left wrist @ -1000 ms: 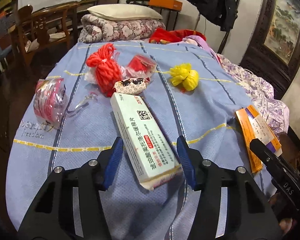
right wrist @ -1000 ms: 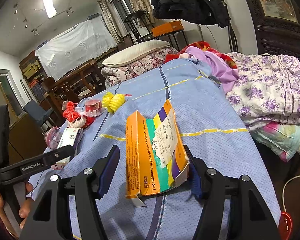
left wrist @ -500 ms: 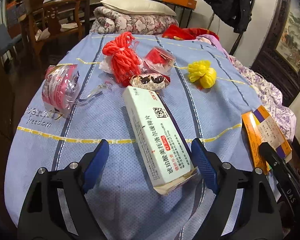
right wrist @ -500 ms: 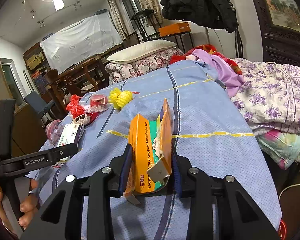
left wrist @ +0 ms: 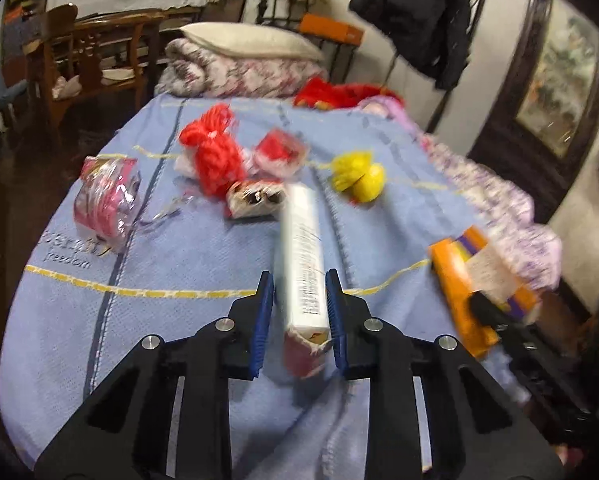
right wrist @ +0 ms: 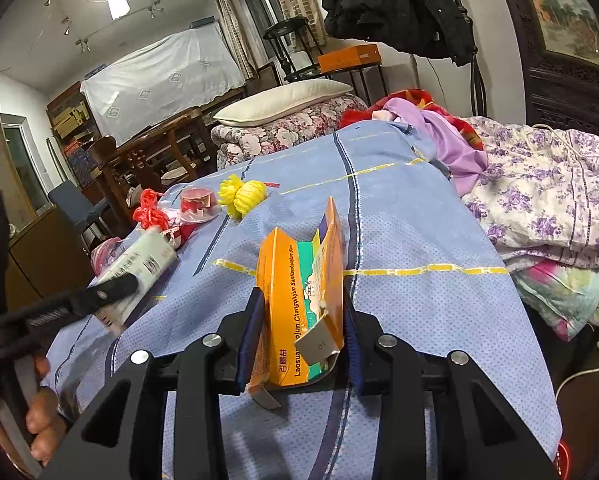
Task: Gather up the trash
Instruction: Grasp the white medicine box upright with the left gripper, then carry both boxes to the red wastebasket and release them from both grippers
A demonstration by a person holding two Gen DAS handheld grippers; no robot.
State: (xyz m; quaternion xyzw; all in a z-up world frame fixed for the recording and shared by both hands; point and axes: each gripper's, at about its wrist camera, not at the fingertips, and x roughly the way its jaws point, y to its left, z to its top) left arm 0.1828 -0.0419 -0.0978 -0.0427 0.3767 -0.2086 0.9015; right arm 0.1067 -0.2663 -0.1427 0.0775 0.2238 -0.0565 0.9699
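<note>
A blue blanket [left wrist: 179, 264] covers a bed in a cluttered bedroom. The left tongs [left wrist: 299, 312] clamp a white carton [left wrist: 301, 264] by its near end, its long axis running away toward the far litter; the right tongs [right wrist: 303, 340] pinch an orange carton [right wrist: 295, 300] standing on edge. Red yarn [left wrist: 211, 152], yellow yarn [left wrist: 357, 176] and wrappers lie far, nearer the left tongs.
</note>
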